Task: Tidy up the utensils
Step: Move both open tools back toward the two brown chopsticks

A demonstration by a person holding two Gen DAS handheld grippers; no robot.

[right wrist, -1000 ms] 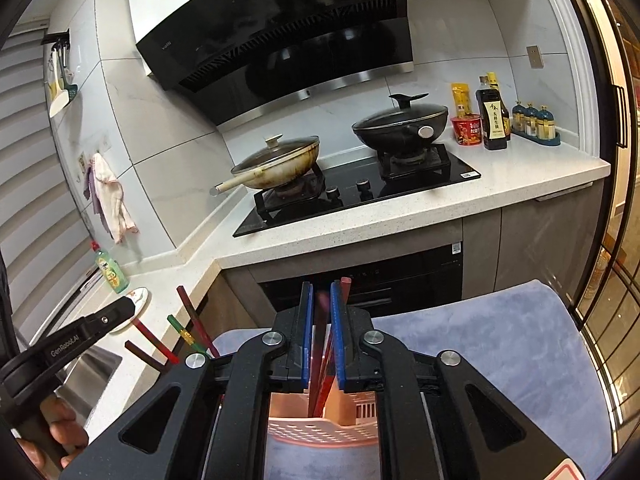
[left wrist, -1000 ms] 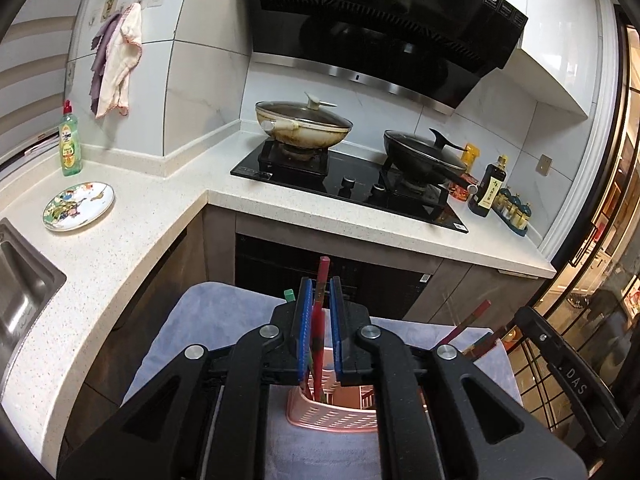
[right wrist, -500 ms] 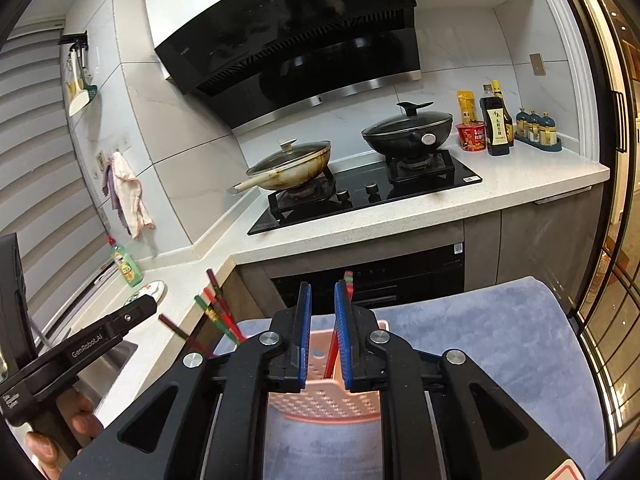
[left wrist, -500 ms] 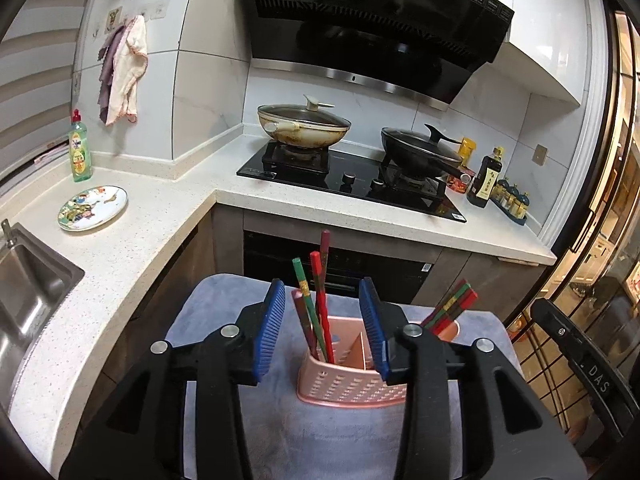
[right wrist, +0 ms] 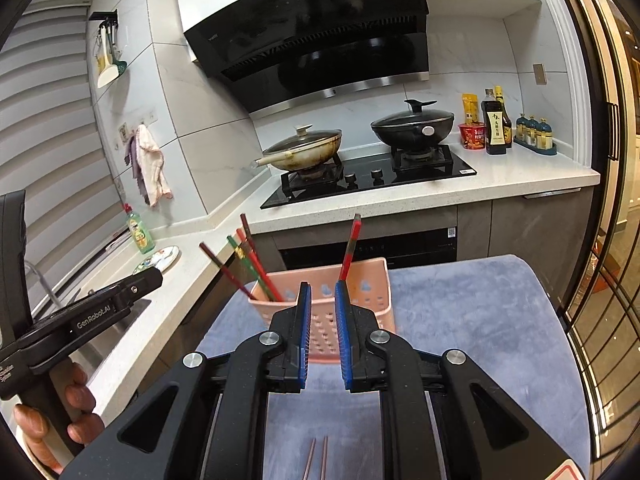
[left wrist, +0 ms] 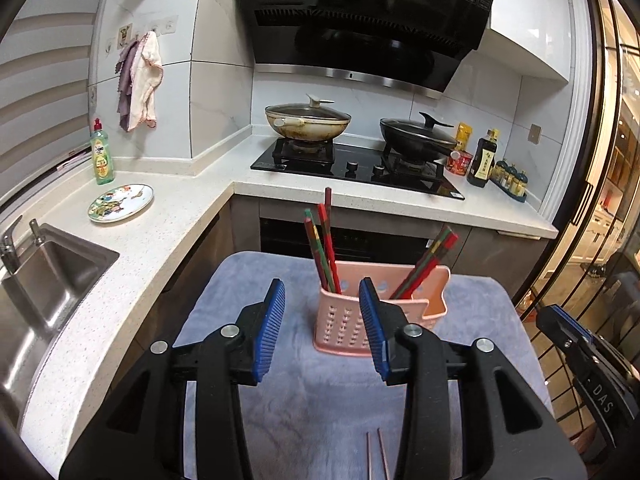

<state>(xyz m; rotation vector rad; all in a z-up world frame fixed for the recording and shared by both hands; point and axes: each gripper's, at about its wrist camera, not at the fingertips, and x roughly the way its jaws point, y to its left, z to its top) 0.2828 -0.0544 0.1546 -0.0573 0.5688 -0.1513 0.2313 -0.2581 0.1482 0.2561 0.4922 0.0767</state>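
A pink perforated utensil holder stands on a grey-blue mat; it also shows in the right wrist view. Red and green chopsticks lean in its left compartment and others in its right one. In the right wrist view one bunch leans left and a single chopstick stands upright. My left gripper is open and empty just in front of the holder. My right gripper is open a little and empty, close to the holder. A loose pair of chopsticks lies on the mat beneath the grippers.
White counter runs behind the mat, with a sink, a patterned plate and a green soap bottle at the left. A hob carries two lidded pans. Sauce bottles stand at the right.
Both grippers opened and let go of their chopsticks, which now stand in the holder. Both grippers pulled back and up from it; the left opened wide.
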